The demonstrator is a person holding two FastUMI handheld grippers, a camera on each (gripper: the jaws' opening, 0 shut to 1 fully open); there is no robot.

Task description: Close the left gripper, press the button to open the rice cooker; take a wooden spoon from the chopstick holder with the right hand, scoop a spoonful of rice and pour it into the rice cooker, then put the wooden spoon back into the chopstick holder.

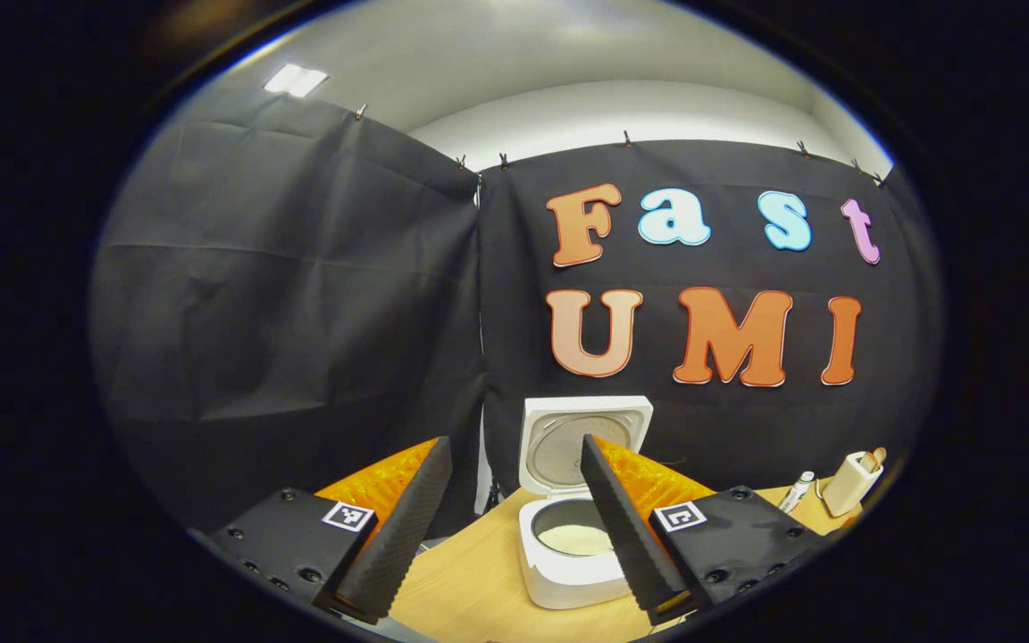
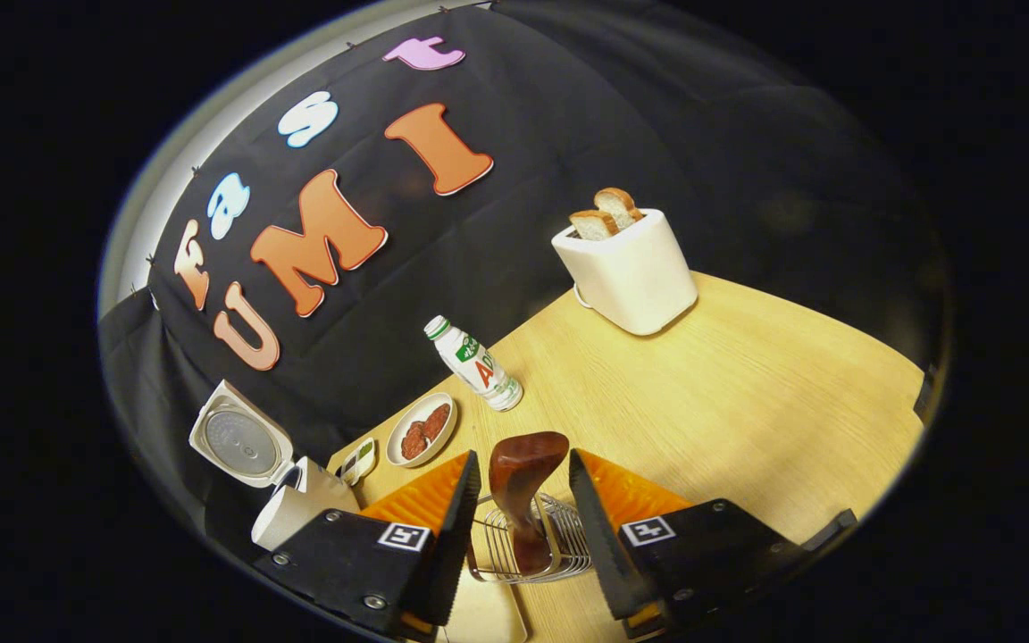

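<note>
Bread (image 2: 606, 214) in toaster (image 2: 629, 272)

Left gripper (image 1: 514, 518) held above the table edge, level, aimed straight at the open rice cooker (image 1: 568, 527), fingers spread wide with the cooker's pot seen between them, touching nothing. Right gripper (image 2: 519, 518) tilted steeply, well to the right of the rice cooker, fingers parted and flanking the wooden spoon (image 2: 523, 491), contact unclear.

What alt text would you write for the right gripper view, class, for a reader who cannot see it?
The right gripper hangs with open jaws either side of a wooden spoon standing in a wire holder. Beyond, on the wooden table, stand a bottle, a toaster holding bread, and an open rice cooker.
</note>
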